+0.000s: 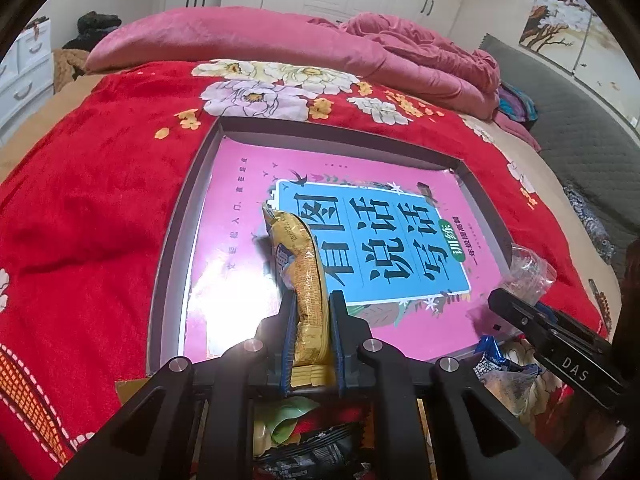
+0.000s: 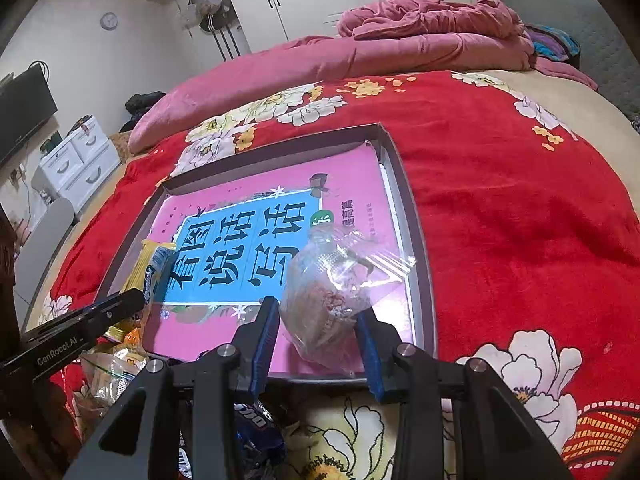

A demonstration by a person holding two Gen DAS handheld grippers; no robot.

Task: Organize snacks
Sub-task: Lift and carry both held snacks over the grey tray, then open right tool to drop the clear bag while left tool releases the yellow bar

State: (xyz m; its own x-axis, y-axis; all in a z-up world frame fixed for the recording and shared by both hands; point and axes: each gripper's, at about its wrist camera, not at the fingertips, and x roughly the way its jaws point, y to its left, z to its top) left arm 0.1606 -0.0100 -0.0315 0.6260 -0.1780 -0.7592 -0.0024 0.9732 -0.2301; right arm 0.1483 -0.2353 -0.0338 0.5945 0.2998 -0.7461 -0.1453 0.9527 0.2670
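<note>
Left gripper (image 1: 312, 308) grasps a long yellow foil snack packet (image 1: 308, 280); right gripper (image 2: 318, 320) grasps a clear plastic snack bag (image 2: 332, 292), both held over the shallow grey box (image 2: 416, 240). Judged early: nothing deposited, loose packets (image 1: 320, 448) remain on the red floral bedspread (image 1: 100, 200)

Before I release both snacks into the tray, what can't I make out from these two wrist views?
- Loose snack packets near the tray: left wrist view, mostly hidden by the left hand-held gripper.
- Yellow snack packet: label blurred, partly clamped.
- Clear plastic snack bag in the right hand-held gripper: contents blurred by glare.
- Shallow grey tray: floor covered by the pink book.
</note>
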